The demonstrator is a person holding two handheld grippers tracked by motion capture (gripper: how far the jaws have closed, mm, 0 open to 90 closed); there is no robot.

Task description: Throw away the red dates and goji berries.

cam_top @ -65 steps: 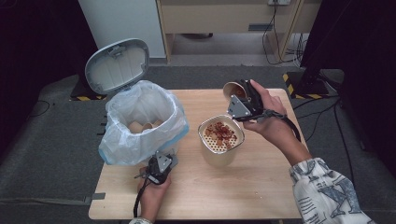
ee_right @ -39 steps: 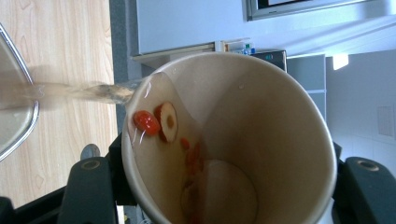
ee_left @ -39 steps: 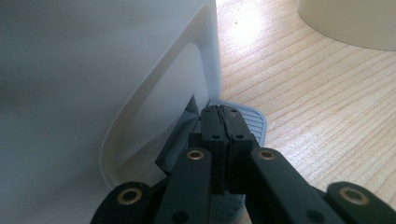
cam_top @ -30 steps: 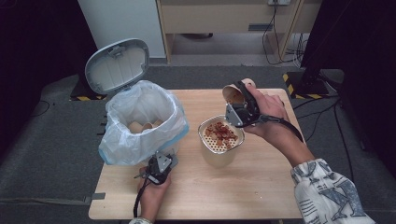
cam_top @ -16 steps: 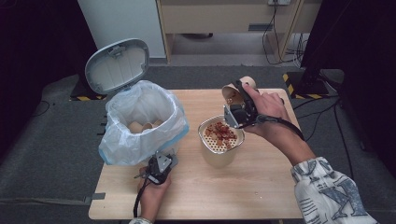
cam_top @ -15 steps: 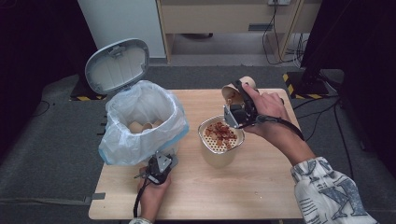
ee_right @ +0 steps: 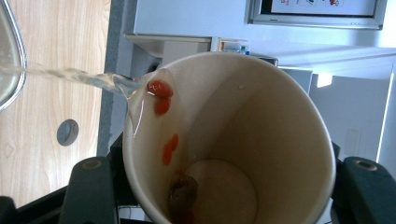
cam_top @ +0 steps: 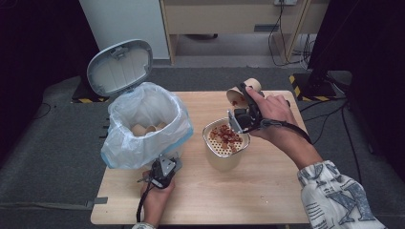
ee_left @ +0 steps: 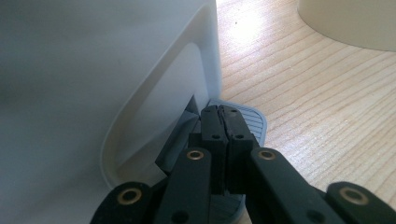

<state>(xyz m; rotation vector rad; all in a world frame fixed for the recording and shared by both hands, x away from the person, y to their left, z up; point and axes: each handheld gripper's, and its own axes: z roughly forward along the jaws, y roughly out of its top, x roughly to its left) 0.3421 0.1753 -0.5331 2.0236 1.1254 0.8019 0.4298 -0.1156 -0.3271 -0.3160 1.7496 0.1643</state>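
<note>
Two claws at work. Right claw [cam_top: 241, 107] grips a paper cup [cam_top: 239, 94] by its side wall, tipped over hard toward the strainer bin [cam_top: 224, 143] at counter centre; a thin stream of water [ee_right: 70, 74] runs off the cup's lip in the right gripper view. A few red berries [ee_right: 160, 88] stick to the wet inner wall and a dark lump sits at the cup bottom [ee_right: 183, 191]. More red bits already lie on the bin's perforated insert [cam_top: 225, 136].

Left claw [ee_left: 224, 119] is clenched with jaws pressed together, tips down on the grey foot pedal [ee_left: 250, 122] of the white pedal bin [cam_top: 143, 124] at near left of the counter [cam_top: 267, 191]. Bin lid [cam_top: 119, 67] stands open, plastic liner [cam_top: 119, 148] over the rim, other paper cups [cam_top: 143, 129] inside.

Handling, as a guess: the cup is light and nearly drained, thin paper wall, soft once wet, so it will crush or go oval if squeezed hard. Hold at mid-wall or nearer the stiffer rolled rim, moderate pressure. Wet wall may be slippery. Stuck berries probably need a shake or tap. Pedal needs steady downward pressure or the lid likely drops.
</note>
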